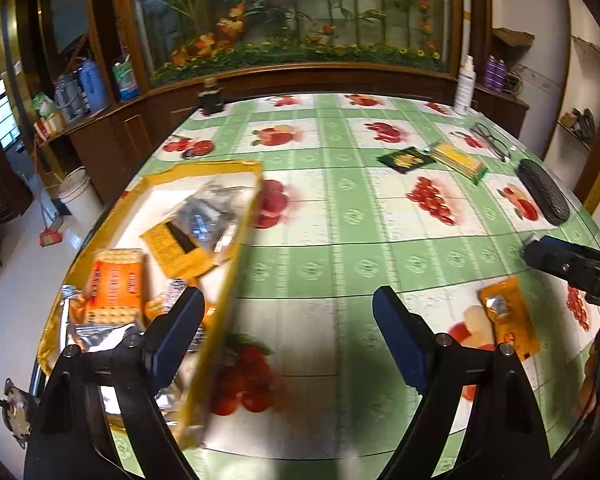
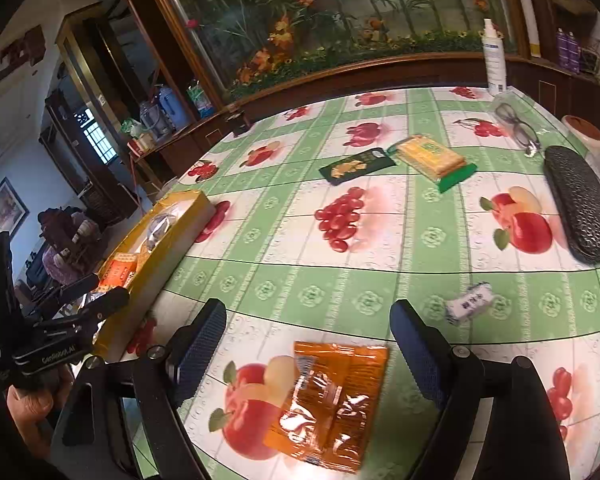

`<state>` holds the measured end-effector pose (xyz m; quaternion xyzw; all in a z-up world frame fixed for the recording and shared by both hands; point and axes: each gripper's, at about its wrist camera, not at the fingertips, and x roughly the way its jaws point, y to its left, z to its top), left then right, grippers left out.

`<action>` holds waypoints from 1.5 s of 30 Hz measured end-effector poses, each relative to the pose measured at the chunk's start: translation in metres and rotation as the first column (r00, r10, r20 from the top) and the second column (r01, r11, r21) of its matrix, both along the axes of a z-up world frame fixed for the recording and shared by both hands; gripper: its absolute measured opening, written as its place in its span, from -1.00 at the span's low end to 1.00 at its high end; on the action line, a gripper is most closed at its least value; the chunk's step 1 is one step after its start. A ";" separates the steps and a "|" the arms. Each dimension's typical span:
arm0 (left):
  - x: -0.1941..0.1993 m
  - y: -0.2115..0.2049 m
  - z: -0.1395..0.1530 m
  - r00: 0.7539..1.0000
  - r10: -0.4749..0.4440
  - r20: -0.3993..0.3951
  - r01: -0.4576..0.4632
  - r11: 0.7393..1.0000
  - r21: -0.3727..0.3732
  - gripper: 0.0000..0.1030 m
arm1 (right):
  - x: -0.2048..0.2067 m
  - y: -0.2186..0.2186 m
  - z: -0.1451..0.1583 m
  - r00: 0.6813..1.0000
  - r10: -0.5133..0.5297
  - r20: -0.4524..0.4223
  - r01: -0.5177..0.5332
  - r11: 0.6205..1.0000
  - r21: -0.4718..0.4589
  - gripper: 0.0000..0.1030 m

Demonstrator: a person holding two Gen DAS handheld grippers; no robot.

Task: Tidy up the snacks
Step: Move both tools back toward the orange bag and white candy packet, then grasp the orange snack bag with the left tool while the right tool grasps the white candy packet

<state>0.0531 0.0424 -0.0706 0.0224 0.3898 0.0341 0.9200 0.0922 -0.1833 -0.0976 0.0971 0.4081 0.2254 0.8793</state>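
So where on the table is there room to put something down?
The big bare stretch of tablecloth lies between the yellow box, the dark green packet and the orange snack packet. It's crowded inside the box, and along the far right by the glasses and the black glasses case.

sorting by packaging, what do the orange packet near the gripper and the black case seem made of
Orange packet: thin plastic film, glossy, with crinkles and bright glare on a clear window. Black case: probably leatherette or moulded plastic, with a bumpy woven-looking surface and a dull sheen; which one, the view cannot settle.
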 end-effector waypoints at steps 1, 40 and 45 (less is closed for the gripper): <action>-0.001 -0.005 0.000 1.000 -0.011 -0.002 0.011 1.000 0.003 0.68 | -0.001 -0.003 0.000 1.000 -0.004 0.000 0.004 1.000 0.000 0.67; 0.023 -0.174 -0.064 0.963 -0.217 -0.161 0.207 0.975 -0.076 0.68 | 0.046 -0.047 -0.042 0.999 0.040 -0.033 -0.046 0.970 -0.240 0.27; 0.028 -0.170 -0.064 0.961 -0.226 -0.158 0.216 0.973 -0.076 0.68 | 0.051 -0.048 -0.048 0.999 0.040 -0.037 -0.048 0.962 -0.270 0.08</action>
